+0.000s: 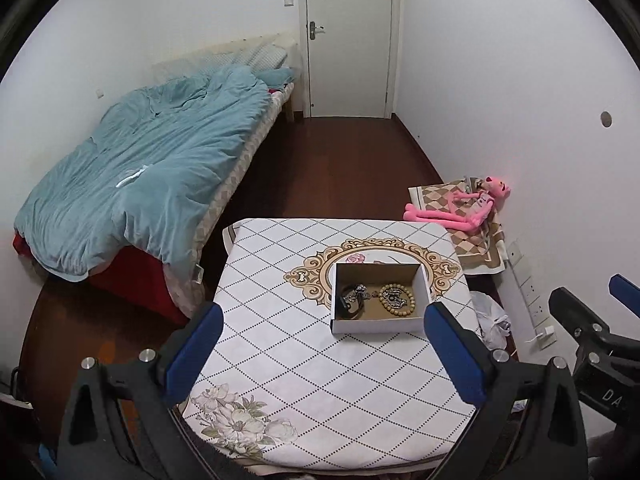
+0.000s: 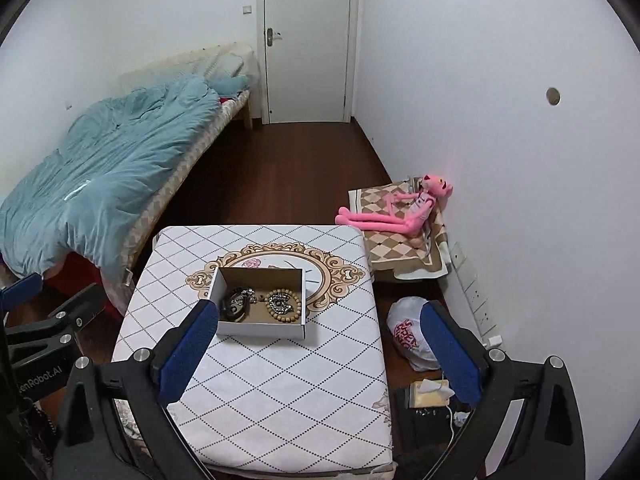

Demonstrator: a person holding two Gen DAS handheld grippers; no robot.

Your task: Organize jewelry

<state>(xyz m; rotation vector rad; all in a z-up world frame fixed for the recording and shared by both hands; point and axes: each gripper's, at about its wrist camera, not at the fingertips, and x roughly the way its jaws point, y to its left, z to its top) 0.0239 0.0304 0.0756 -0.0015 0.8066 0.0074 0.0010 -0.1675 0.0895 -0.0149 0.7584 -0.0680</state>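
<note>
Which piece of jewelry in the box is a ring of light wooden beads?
The bead bracelet on the right side of the cardboard box. The pieces on the left are dark and metallic, not beaded.

Even indoor light, sharp focus, fisheye-curved edges

Both fisheye cameras sat high above the near edge of the table [image 1: 280, 380], tilted down and facing across the room toward the door [image 1: 348, 36]. The left wrist view looked between its own blue pads [image 1: 192, 352], with the table centred and the bed [image 1: 140, 168] large at its left. The right wrist view stood further right, so the table [image 2: 260, 392] fell left of centre. Both shared the open box [image 1: 378, 322] [image 2: 262, 328], door [image 2: 308, 40], bed [image 2: 100, 176] and pink plush toy [image 1: 460, 208] [image 2: 400, 212], none of them close.
</note>
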